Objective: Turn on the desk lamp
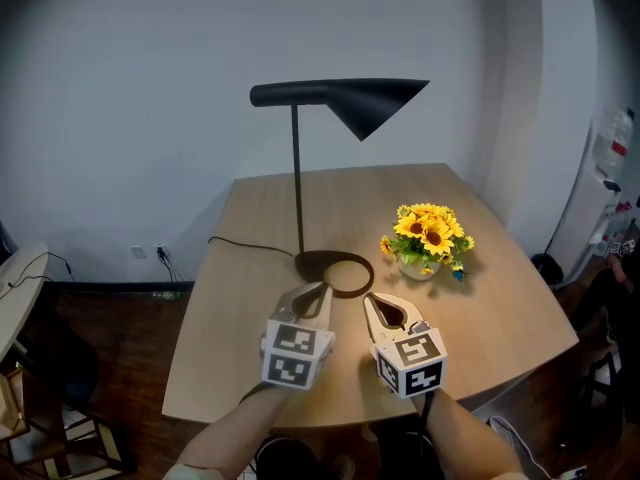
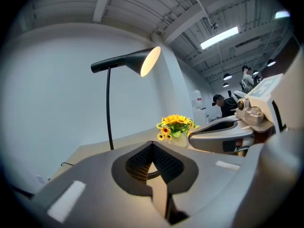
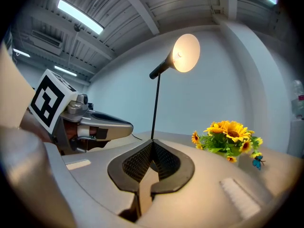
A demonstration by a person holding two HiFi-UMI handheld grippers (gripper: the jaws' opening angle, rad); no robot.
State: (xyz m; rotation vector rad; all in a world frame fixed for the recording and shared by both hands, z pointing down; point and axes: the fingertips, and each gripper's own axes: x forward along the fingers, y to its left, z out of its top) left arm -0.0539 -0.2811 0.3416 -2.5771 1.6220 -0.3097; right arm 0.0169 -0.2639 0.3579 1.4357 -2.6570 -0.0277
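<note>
Head view: from high above the near edge of the table (image 1: 500,298), facing steeply down, the whole top in frame. Left gripper view: low and close over the tabletop, tilted up; desk lamp (image 2: 130,60) upper centre, right gripper (image 2: 209,137) at right. Right gripper view: equally low, up-tilted; left gripper (image 3: 116,126) at left. Shared by all three: lamp, sunflower bouquet (image 1: 428,236).

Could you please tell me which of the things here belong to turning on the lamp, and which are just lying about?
Job in hand:
- lamp, its shade glowing in both gripper views
- its cable
- left gripper and right gripper, jaws together, by the base

Just lying about:
- sunflowers, further right on the table
</note>
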